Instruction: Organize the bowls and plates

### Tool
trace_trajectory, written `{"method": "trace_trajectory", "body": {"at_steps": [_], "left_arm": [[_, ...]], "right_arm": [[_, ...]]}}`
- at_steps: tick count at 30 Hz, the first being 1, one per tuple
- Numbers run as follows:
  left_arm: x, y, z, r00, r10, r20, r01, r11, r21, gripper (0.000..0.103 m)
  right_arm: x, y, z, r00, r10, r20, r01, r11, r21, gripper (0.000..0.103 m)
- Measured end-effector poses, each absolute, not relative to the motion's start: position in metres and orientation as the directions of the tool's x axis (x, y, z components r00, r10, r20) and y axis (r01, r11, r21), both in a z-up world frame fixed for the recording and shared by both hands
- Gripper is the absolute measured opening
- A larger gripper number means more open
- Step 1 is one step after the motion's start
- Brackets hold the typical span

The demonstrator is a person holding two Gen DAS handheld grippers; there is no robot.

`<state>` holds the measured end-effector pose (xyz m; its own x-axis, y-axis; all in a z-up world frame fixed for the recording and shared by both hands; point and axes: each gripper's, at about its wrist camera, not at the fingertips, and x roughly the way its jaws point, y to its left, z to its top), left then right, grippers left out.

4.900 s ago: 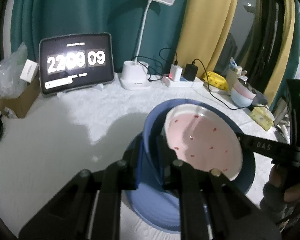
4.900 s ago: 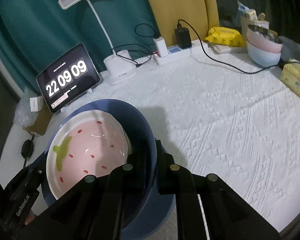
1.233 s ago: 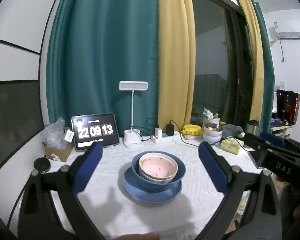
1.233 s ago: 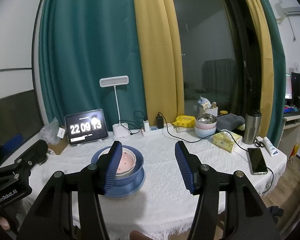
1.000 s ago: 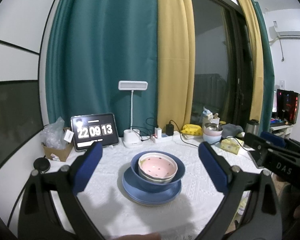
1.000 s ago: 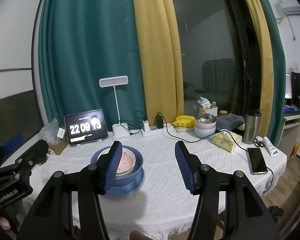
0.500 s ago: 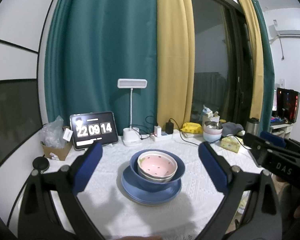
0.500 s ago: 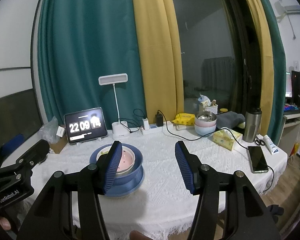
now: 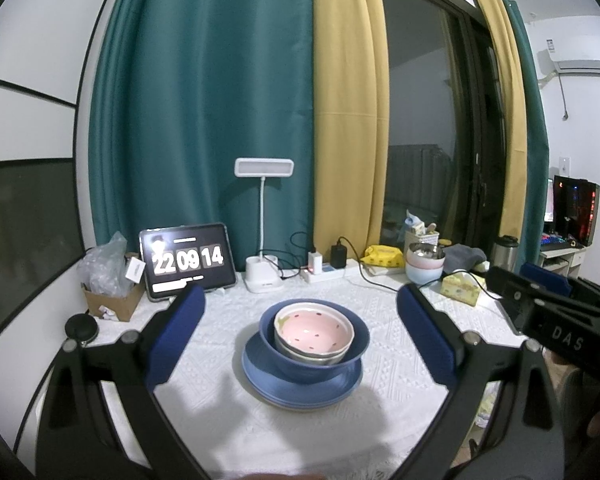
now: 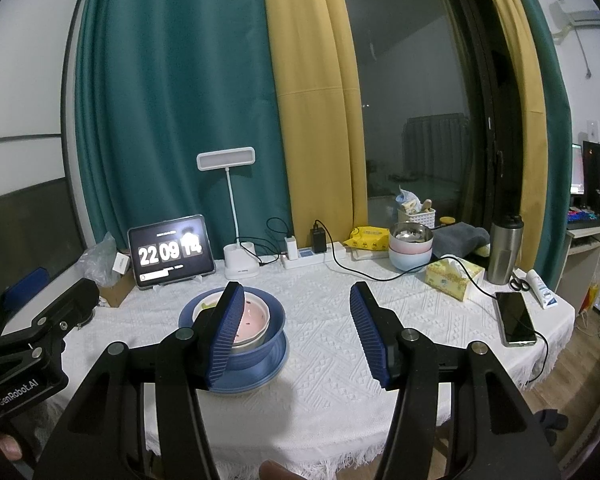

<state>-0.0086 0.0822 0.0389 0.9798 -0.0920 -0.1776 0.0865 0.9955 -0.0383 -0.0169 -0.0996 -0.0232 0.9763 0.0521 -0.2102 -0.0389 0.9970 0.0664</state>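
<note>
The left gripper point(image 9: 300, 334) is held wide open with nothing between its blue pads, and the right gripper point(image 10: 296, 330) is likewise spread wide and empty. Ahead of the left gripper, framed between its two fingers, a pink strawberry-patterned bowl point(image 9: 314, 330) is nested in a blue bowl point(image 9: 356, 350), which is set on blue plates point(image 9: 260, 376) on the white tablecloth point(image 9: 220, 420). From the right gripper, the stack is seen ahead, partly hidden behind its left finger point(image 10: 225, 330). Beyond the stack, a clock tablet point(image 9: 187, 261) is propped upright.
</note>
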Motion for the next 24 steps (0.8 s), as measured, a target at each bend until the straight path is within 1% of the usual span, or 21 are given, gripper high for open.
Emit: {"method": "trace_trajectory", "body": {"at_steps": [24], "left_arm": [[-0.0076,0.0799,0.0392,0.979,-0.092,-0.180,0.086,0.996,-0.038,0.098]], "right_arm": [[-0.0154,-0.0999,-0.0243,0.976,0.051,-0.213,-0.037,0.997,0.066,0.058]]}}
